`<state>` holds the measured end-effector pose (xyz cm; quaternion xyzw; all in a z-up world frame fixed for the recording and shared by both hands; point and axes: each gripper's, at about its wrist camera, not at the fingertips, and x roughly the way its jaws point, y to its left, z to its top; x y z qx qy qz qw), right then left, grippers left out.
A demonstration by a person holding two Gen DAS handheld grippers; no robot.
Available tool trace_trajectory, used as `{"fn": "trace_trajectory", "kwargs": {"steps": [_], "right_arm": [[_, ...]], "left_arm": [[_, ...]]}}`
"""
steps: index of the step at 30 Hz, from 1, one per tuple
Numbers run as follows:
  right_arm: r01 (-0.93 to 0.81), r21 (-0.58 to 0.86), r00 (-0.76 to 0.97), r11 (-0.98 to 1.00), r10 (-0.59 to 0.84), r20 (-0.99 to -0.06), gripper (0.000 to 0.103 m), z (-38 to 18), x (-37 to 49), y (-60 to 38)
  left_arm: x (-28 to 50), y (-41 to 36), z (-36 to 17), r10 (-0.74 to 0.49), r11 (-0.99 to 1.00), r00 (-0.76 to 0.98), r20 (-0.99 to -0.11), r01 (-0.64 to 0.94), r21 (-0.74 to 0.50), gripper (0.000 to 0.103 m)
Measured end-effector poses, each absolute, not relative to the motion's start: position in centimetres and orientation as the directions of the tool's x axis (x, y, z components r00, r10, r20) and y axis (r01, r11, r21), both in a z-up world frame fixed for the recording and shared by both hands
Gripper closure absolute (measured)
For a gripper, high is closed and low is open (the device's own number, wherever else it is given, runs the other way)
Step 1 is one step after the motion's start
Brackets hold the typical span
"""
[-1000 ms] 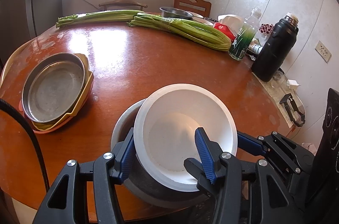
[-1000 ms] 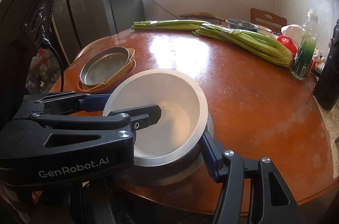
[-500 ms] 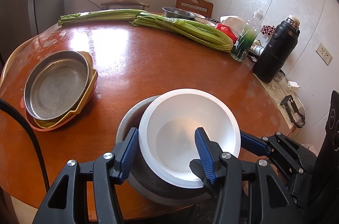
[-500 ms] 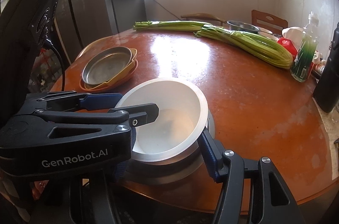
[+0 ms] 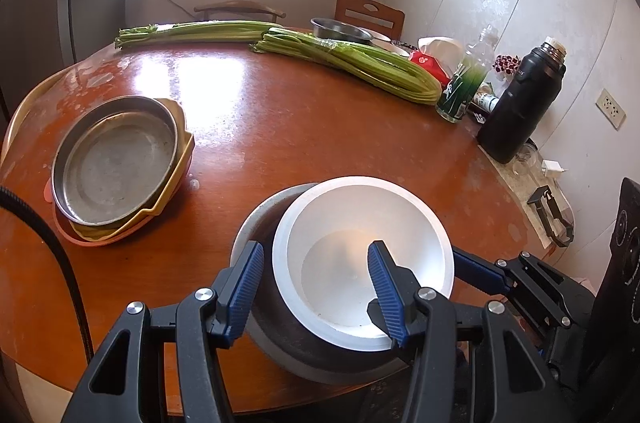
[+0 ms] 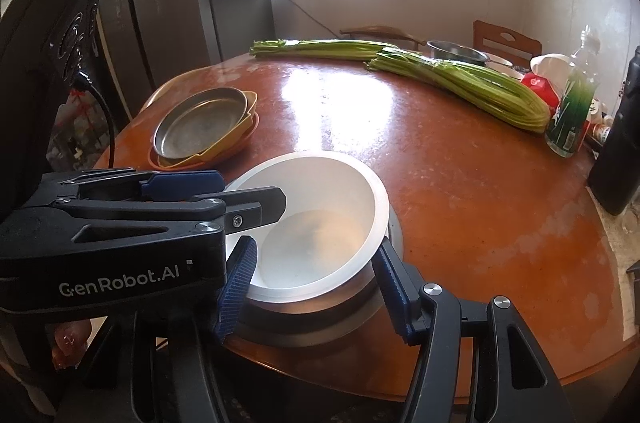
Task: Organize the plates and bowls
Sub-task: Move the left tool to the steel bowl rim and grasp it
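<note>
Here, your left gripper (image 5: 316, 285) pinches the near wall of the white bowl (image 5: 362, 255), which sits tilted inside a grey bowl (image 5: 260, 219) at the desk (image 5: 300, 127) edge. Your right gripper (image 6: 316, 281) straddles the rim, grip unclear. Letting go unevenly could tip both off.

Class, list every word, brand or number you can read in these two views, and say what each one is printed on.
"GenRobot.AI": on the body of the left gripper, seen in the right wrist view.
Green bottle label: too blurred to read.
Black flask lettering: too small to read.
Red packet print: unreadable.
</note>
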<state>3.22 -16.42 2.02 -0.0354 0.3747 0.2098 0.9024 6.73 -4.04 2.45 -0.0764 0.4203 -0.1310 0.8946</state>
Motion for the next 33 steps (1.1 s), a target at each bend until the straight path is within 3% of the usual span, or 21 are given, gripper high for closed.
{"fn": "trace_trajectory", "kwargs": {"steps": [33], "right_arm": [[-0.339, 0.102, 0.728, 0.935, 0.329, -0.601, 0.039, 5.2, 2.5, -18.7]], "left_arm": [[4.9, -0.9, 4.2, -0.254, 0.962, 0.674, -0.694, 0.105, -0.251, 0.049]]}}
